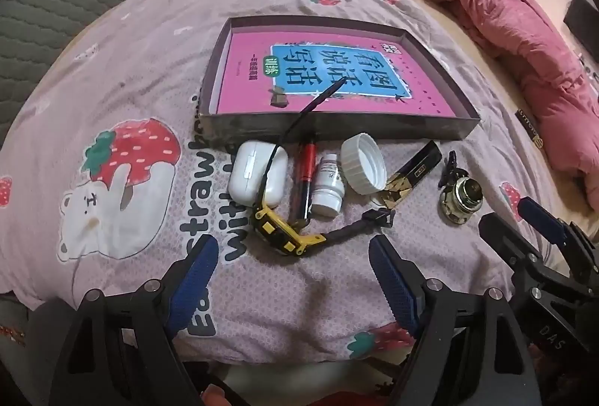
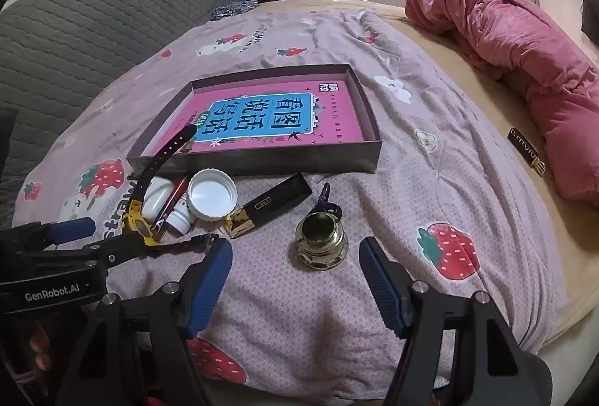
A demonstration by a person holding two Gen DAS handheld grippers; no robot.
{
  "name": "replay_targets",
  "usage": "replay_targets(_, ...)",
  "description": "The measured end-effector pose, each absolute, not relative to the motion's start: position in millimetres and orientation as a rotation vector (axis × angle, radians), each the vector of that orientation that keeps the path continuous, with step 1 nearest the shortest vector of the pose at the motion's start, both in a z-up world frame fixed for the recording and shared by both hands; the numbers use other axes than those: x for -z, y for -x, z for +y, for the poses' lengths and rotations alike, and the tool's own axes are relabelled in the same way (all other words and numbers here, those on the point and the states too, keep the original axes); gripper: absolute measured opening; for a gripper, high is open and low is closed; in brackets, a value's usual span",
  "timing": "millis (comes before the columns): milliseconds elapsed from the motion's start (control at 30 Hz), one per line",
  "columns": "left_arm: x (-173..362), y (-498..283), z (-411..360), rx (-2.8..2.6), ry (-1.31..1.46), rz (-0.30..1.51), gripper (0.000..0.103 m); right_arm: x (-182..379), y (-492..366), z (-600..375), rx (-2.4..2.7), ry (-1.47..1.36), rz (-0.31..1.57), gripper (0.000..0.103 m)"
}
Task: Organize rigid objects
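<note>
Both jaws spread, empty | yellow watch (image 1: 286, 237) strap overhangs tray (image 1: 374, 131) | earbud case (image 2: 157, 200) half-hidden

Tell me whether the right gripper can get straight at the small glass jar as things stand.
Probably yes. The right gripper is open and empty, and the small glass jar stands just ahead of its fingertips on bare bedsheet. Only the black clip lies close, behind the jar.

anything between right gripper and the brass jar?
Nothing: only bare bedsheet between the open right gripper and brass jar, clearest in the right wrist view.
</note>
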State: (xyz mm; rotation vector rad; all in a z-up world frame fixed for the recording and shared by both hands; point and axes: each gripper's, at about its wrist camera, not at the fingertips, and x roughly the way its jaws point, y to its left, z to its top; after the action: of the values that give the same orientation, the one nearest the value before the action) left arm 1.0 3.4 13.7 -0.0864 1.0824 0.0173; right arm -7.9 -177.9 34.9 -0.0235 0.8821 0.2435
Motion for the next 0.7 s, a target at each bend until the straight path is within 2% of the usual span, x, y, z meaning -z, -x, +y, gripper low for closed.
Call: replay_targets(700,-24,3,14,0.000,0.137,1.036,0.083,-40,9,-176,-0.245,0.045,0.860,0.070)
